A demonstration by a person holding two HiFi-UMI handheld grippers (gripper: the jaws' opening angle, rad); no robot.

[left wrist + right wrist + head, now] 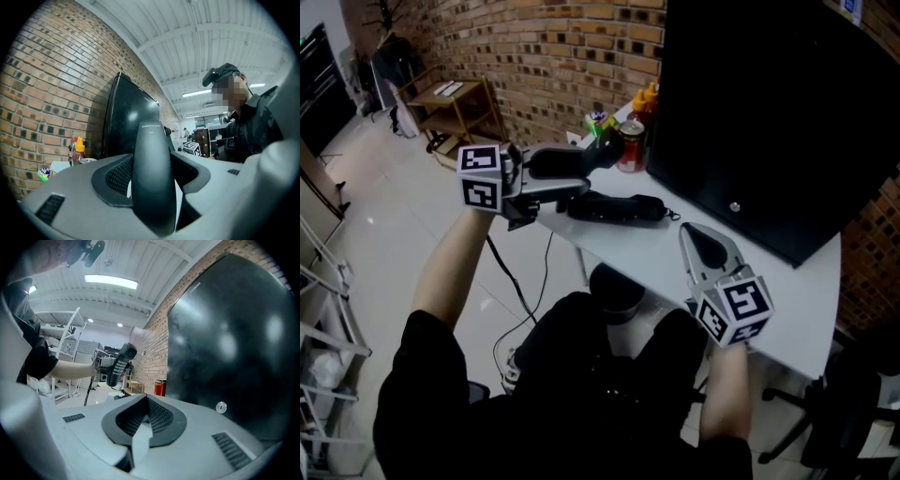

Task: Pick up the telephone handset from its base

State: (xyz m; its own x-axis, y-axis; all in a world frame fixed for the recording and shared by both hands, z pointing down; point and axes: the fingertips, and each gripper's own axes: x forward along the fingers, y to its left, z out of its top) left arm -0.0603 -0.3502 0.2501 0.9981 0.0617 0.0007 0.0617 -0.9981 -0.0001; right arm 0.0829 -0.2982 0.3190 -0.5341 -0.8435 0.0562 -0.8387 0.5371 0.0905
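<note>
Handset [150, 173] is clamped in left gripper [530, 192], lifted clear above its base [614, 208] on the table [675, 267]. Grip is mid-body, so lift level and avoid twisting. Right gripper [705, 246] is idle, jaws together.

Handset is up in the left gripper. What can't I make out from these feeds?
- Handset keypad: turned away in the left gripper view; key print too small in the right gripper view.
- Base: mostly hidden behind the right gripper in the right gripper view.
- Can label: too small in the head view.
</note>
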